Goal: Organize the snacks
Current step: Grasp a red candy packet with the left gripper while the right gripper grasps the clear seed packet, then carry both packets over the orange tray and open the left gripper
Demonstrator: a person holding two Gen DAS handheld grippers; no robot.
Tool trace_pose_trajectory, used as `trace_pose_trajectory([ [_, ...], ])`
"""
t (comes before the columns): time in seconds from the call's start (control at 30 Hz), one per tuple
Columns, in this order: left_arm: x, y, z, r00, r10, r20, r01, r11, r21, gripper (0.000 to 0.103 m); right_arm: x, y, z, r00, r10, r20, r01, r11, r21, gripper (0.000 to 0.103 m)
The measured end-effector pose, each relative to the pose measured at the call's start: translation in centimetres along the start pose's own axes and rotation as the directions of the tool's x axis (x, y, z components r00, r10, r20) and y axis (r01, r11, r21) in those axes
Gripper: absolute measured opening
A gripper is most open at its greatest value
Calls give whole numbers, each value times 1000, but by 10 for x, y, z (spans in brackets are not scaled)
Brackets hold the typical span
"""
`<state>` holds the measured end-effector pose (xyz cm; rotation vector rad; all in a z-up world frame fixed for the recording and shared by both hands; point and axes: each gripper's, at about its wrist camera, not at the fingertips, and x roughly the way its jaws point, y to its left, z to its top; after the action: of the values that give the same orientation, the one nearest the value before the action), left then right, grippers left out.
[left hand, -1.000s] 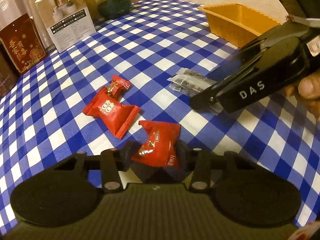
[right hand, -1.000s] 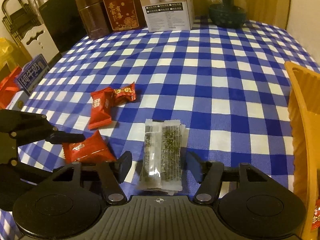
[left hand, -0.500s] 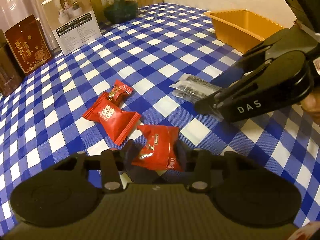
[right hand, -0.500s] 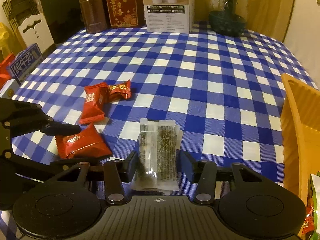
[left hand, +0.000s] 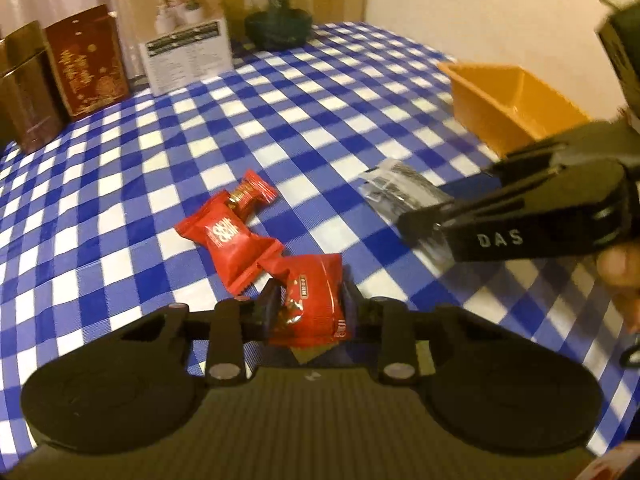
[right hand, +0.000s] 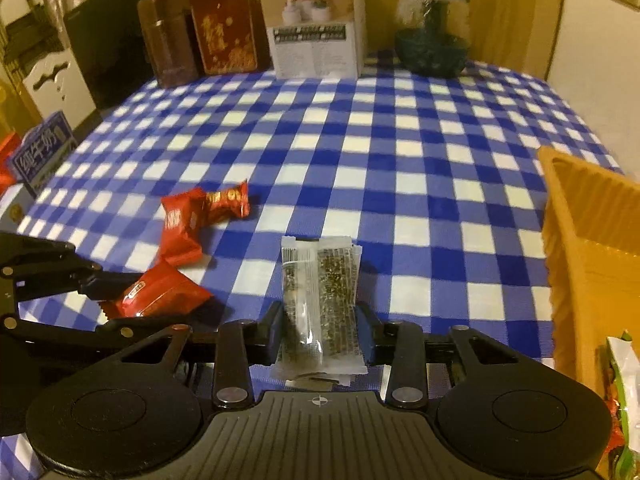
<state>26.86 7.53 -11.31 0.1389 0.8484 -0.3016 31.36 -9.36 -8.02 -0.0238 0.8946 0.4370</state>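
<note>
My left gripper [left hand: 310,300] is shut on a red snack packet [left hand: 314,298], also in the right wrist view [right hand: 160,294]. My right gripper [right hand: 320,316] is shut on a clear packet of dark seaweed snack [right hand: 320,292], also in the left wrist view [left hand: 404,194]. Two more red snack packets [left hand: 230,236] lie together on the blue checked tablecloth [left hand: 320,100], left of the held ones; they also show in the right wrist view [right hand: 192,220]. An orange tray [right hand: 588,248] stands at the right, with wrapped snacks in its near end [right hand: 624,380].
At the table's far edge stand brown tins [right hand: 200,36], a white box [right hand: 316,24] and a dark glass jar [right hand: 432,32]. A blue carton [right hand: 42,152] sits off the table's left side. The orange tray also shows in the left wrist view [left hand: 508,100].
Both grippers closed on their packets and lifted them a little off the cloth. The views tilted up, showing more of the far table.
</note>
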Motion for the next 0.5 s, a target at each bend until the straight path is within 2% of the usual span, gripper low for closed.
trace_pose_trajectory([
  [0.2,-16,3,11,999,16,36,-12,994,-110,29,-26,1,3,997,-33,74,33,999,2,38],
  [0.5,-39,-20,33,994,-4,113,24,984,-175,29,-70,-9,-5,977,-87,197,79,996,52,38],
])
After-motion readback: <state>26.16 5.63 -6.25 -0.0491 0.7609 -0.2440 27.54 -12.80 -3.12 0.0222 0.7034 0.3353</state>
